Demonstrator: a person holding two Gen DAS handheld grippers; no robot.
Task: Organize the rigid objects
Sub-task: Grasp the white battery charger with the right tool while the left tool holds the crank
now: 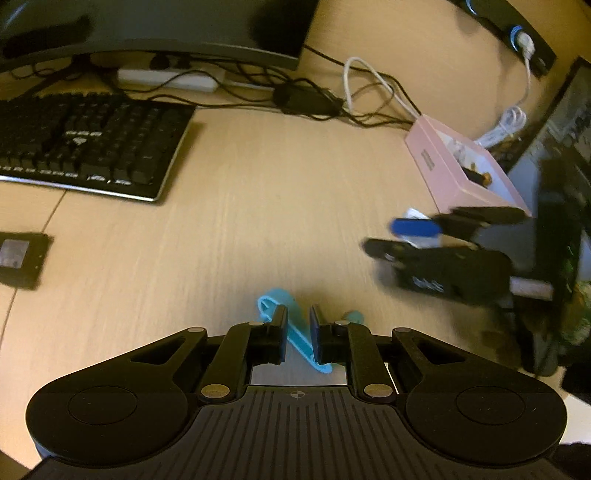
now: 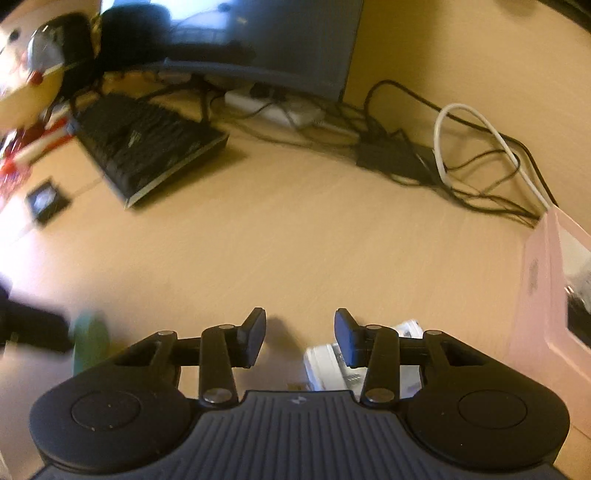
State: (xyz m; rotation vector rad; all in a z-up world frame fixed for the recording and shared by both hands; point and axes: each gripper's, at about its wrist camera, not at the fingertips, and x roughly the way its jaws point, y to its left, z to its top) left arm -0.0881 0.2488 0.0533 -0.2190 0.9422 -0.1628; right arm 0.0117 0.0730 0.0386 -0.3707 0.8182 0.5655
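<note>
My left gripper (image 1: 297, 314) is shut on a light blue plastic clip (image 1: 295, 339) that runs slantwise between its pads, low over the wooden desk (image 1: 258, 221). To its right, my right gripper (image 1: 384, 236) hovers beside a pink open-topped box (image 1: 461, 173) holding small items. In the right wrist view the right gripper (image 2: 301, 325) stands open with only bare desk between its fingers. A white packet (image 2: 325, 365) lies just under its right finger. The pink box (image 2: 543, 295) sits at the far right. A blurred greenish shape (image 2: 90, 343) at the left edge is probably the clip.
A black keyboard (image 1: 92, 144) and a monitor (image 1: 147, 26) stand at the back left. A white power strip (image 1: 166, 79) and tangled black and white cables (image 1: 332, 99) run behind. A small dark square (image 1: 18, 258) lies at the left edge. Red and white items (image 2: 22, 155) crowd the far left.
</note>
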